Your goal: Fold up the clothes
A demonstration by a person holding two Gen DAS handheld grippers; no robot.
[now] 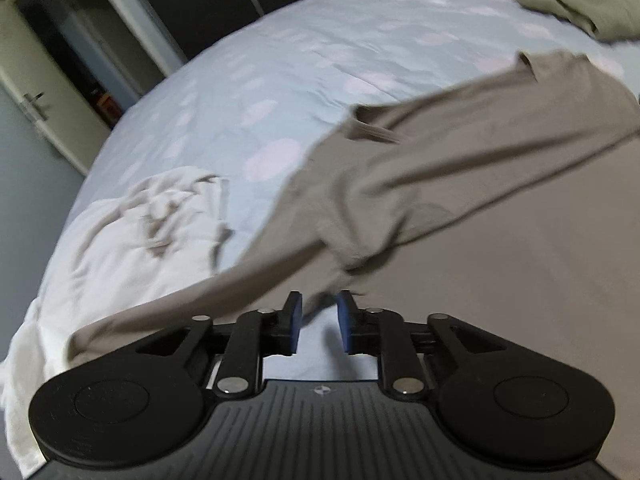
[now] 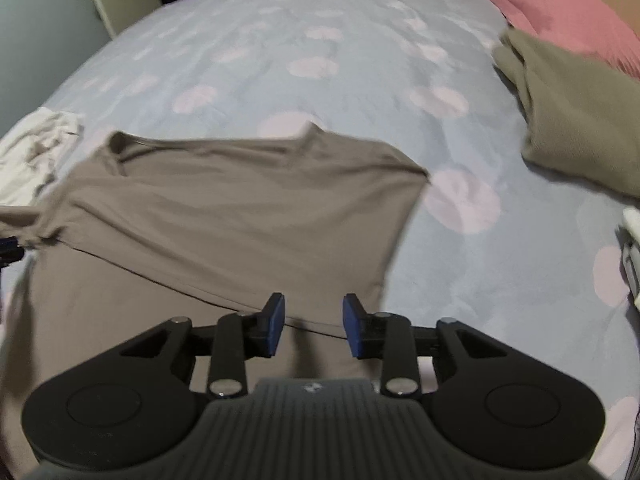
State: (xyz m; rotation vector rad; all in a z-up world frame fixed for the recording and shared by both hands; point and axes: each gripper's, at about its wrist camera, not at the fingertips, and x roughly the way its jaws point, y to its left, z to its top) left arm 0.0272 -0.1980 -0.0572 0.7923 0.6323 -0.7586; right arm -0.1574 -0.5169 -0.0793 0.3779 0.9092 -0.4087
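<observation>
Both tools, left tool (image 1: 318,308) and right tool (image 2: 314,312), spread empty over the half-folded taupe shirt (image 2: 224,216).

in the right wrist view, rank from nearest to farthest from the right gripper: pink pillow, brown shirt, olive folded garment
From the right gripper:
1. brown shirt, spread right under and ahead of the fingers
2. olive folded garment, off to the right
3. pink pillow, far right corner, behind the olive one

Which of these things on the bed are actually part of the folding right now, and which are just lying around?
In use: brown shirt, left gripper, right gripper, both with jaws open.

Lying about: white garment, olive garment, pink pillow, bedsheet.
</observation>
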